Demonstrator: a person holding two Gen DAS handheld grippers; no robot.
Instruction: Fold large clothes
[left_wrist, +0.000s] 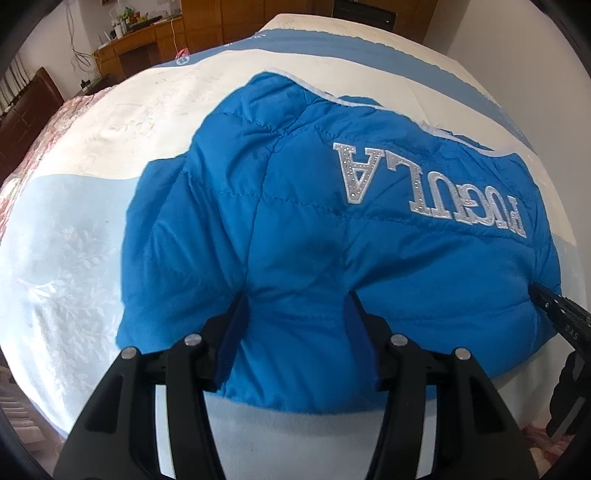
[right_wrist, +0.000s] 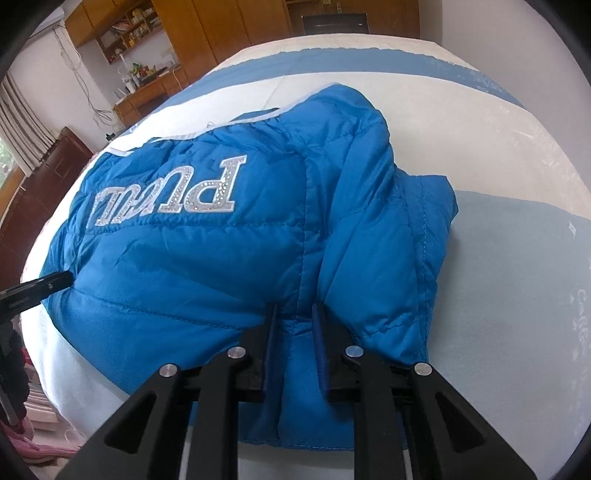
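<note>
Centrally, one blue quilted jacket (left_wrist: 332, 229) with silver lettering (left_wrist: 428, 188) lies on the white-and-blue bedspread (left_wrist: 74, 221). Two grippers clamp its near hem: the left gripper (left_wrist: 297, 299) pinches a wide fold, the right gripper (right_wrist: 294, 310) a narrow one.

Illumination is bright, even daylight; shadows are soft. Both views show strong fisheye curvature and dark vignetting at the corners. The centre is sharp; edges blur slightly. The white bedspread (left_wrist: 122, 122) is nearly overexposed.
</note>
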